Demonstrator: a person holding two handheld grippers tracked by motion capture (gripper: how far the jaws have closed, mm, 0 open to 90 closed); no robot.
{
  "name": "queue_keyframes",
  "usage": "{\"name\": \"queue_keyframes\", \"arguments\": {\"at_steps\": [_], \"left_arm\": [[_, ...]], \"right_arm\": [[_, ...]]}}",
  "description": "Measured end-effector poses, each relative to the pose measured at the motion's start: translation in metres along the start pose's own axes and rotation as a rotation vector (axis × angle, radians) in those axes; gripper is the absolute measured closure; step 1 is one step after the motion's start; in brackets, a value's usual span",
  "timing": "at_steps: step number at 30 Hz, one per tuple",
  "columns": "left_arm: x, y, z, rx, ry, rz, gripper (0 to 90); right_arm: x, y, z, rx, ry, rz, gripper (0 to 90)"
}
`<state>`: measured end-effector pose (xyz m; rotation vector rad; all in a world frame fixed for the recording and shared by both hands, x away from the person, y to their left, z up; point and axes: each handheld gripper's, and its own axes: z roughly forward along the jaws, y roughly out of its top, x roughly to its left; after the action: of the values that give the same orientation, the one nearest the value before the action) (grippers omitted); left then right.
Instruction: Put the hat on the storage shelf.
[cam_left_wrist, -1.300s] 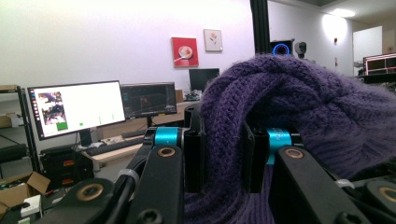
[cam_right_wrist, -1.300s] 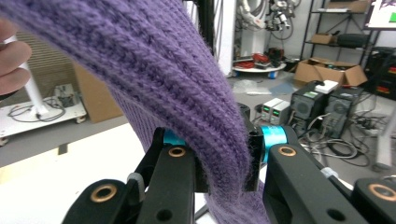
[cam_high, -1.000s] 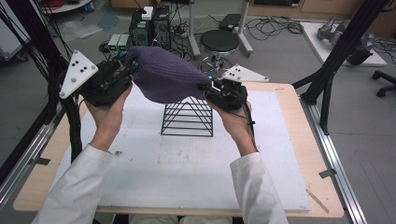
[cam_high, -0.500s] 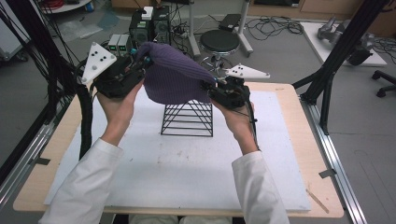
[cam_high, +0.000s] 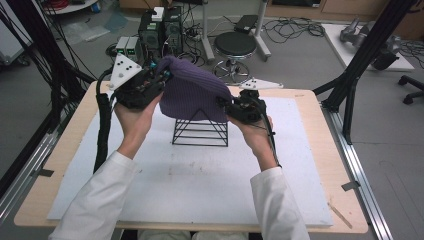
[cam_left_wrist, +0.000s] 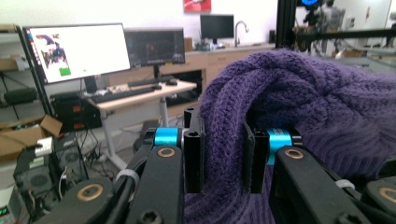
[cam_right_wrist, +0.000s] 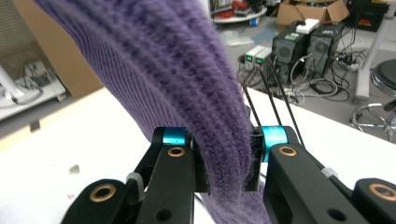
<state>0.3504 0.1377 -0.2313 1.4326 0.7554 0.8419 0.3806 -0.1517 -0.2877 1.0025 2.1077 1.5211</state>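
Purple knitted hat (cam_high: 192, 92) hangs stretched between your two grippers above the black wire pyramid stand (cam_high: 200, 131), its lower edge draped over the stand's peak. Your left gripper (cam_high: 159, 82) has its jaws clamped on a thick fold of the knit at the hat's upper left. Your right gripper (cam_high: 223, 103) pinches the lower right edge tight. The stand sits on the white mat (cam_high: 200, 185).

The person wears white long sleeves (cam_high: 97, 200). Each gripper, left gripper (cam_left_wrist: 223, 154) and right gripper (cam_right_wrist: 224, 163), has black jaws, blue anodised collars and brass-coloured pivot screws. Each carries a grey three-cornered plate (cam_high: 123, 70) and a black cable (cam_high: 103, 130).
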Motion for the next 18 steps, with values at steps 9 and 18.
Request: {"name": "queue_keyframes", "arguments": {"at_steps": [9, 18], "left_arm": [[-0.006, -0.029, 0.004, 0.057, 0.009, -0.056, 74.8], [-0.003, -0.051, 0.004, 0.094, 0.002, -0.085, 74.8]], "right_arm": [[-0.008, -0.023, 0.008, 0.055, -0.015, 0.028, 80.3], [-0.011, -0.044, 0.017, 0.078, -0.038, 0.038, 80.1]]}}
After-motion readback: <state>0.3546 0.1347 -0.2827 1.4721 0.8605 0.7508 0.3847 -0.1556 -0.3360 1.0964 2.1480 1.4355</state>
